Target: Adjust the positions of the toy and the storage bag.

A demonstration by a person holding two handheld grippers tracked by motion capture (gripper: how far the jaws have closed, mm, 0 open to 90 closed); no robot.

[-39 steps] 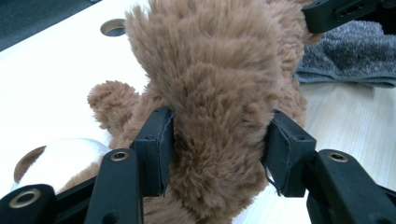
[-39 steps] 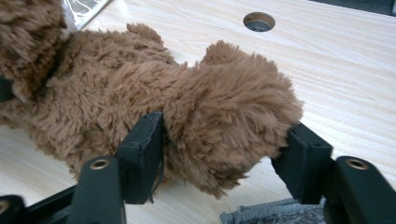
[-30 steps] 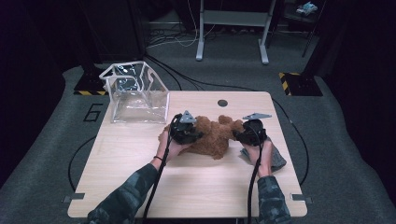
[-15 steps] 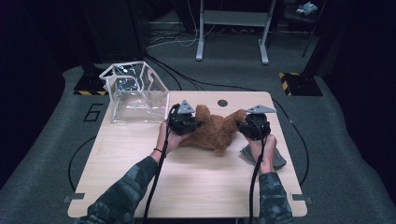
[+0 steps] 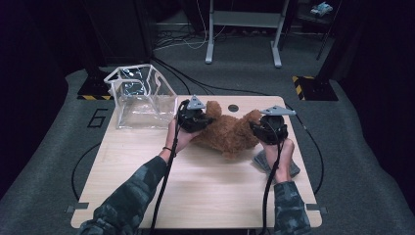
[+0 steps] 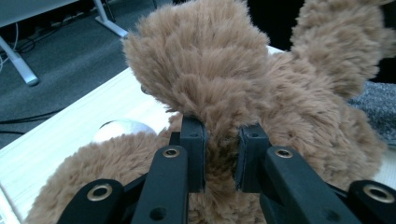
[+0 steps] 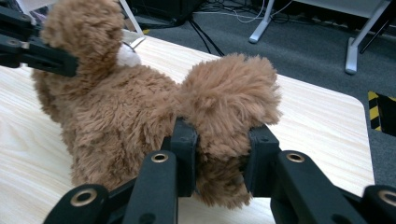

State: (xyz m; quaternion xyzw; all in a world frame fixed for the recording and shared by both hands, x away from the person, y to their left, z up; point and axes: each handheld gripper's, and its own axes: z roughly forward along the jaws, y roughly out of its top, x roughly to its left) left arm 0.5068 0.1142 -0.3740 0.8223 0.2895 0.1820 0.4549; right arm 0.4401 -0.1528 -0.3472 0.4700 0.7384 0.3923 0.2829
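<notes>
Since a second ago the plush toy (image 5: 229, 134) has come up off the surface (image 5: 195, 191): it lay slumped between the two hands, and now it hangs stretched between them, with both pairs of tongs having just been closing on its fur.

On the left stands one clear plastic bin (image 5: 141, 98), open at the top, at the far left corner of the surface and near the left hand. My guess is that it is where the toy is headed, since it is the only container about.

Next comes the left tongs (image 5: 199, 120). In the left gripper view they are clamped on a narrow neck of fur under a rounded limb (image 6: 205, 60), with the pile squeezed between the pads. Pinching at a thin place gives a firm hold on something this soft.

The toy itself, one brown furry animal, hangs between the two hands above the middle of the surface, its body sagging a little in between. Held at both ends, it cannot flop or swing.

The right tongs (image 5: 266, 129) are likewise shut on a limb (image 7: 229, 107); the right gripper view shows the fur bulging above the pads.

Under the right hand (image 5: 283, 152), one grey cloth (image 5: 293, 169) lies flat on the surface, apart from the toy. A small dark round disc (image 5: 233, 107) sits near the far edge.
</notes>
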